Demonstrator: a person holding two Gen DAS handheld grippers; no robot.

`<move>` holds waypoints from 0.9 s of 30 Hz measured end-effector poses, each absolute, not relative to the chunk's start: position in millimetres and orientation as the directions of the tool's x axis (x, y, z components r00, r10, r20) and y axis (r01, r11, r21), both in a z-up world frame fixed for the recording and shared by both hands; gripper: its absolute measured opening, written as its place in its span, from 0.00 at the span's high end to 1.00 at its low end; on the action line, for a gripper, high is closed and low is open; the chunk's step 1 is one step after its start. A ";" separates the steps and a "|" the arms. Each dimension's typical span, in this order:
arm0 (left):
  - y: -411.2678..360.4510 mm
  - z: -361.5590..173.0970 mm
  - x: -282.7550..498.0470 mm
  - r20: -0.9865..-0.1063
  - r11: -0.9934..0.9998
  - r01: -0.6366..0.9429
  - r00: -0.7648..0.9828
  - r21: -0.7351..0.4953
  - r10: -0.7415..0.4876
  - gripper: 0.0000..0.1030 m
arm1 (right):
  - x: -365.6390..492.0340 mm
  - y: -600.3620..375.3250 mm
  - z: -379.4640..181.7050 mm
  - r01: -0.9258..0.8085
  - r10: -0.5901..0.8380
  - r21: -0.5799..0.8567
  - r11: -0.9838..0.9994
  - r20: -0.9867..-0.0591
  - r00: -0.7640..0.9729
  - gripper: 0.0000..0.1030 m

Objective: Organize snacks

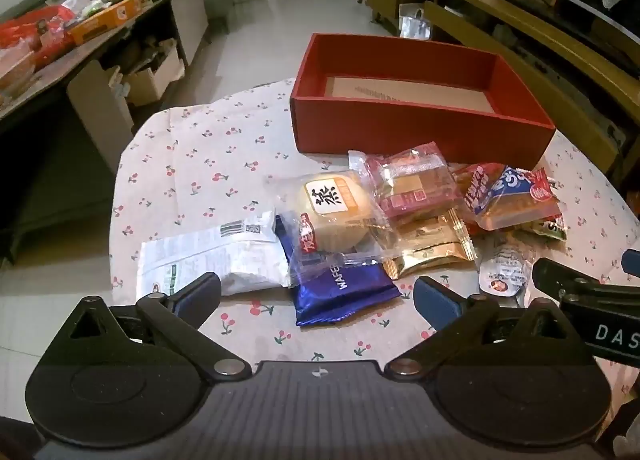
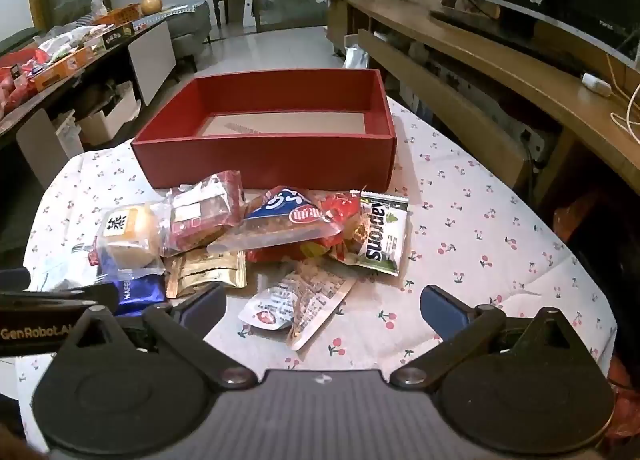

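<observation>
Crinkly plastic wrappers sit heaped on the desk (image 1: pixel 192 163) before the empty red box (image 1: pixel 420 127): white packet (image 1: pixel 224 256), blue wafer (image 1: pixel 340 288), soft bun (image 1: pixel 336 211), gold sachet (image 1: pixel 432 244). All look light and slippery; pinch sealed edges. Left tongs (image 1: pixel 316 292) and right tongs (image 2: pixel 322 306) gape, holding nothing.

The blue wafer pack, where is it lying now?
In the left wrist view, the blue wafer pack lies on the tablecloth at the pile's near edge, between the white packet and gold packet, partly under the bun.
</observation>
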State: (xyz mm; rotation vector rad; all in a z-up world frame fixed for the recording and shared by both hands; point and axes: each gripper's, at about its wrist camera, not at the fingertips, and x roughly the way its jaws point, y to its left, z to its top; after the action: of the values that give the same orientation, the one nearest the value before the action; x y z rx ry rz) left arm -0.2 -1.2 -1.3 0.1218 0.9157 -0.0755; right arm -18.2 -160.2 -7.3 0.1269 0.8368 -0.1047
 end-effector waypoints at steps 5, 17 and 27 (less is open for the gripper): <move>-1.9 -2.4 -1.4 -0.800 0.988 0.136 0.600 0.073 -0.023 0.00 | -15.5 -160.9 -4.4 0.136 -0.045 0.062 0.989 -0.746 0.665 0.00; -2.1 -6.2 -0.9 -0.805 0.990 0.120 0.593 0.074 -0.012 0.00 | -15.6 -159.9 -13.0 0.145 -0.052 0.055 0.988 -0.765 0.642 0.00; -3.3 -8.1 -1.2 -0.810 0.989 0.125 0.587 0.072 -0.015 0.02 | -15.2 -159.8 -16.4 0.145 -0.049 0.056 0.988 -0.774 0.632 0.00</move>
State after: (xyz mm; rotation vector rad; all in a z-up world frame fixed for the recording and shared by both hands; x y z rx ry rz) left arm -1.2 -3.3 -8.1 0.1262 0.9409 -0.0821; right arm -15.2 -159.8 -16.4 0.1168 0.8804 -0.1109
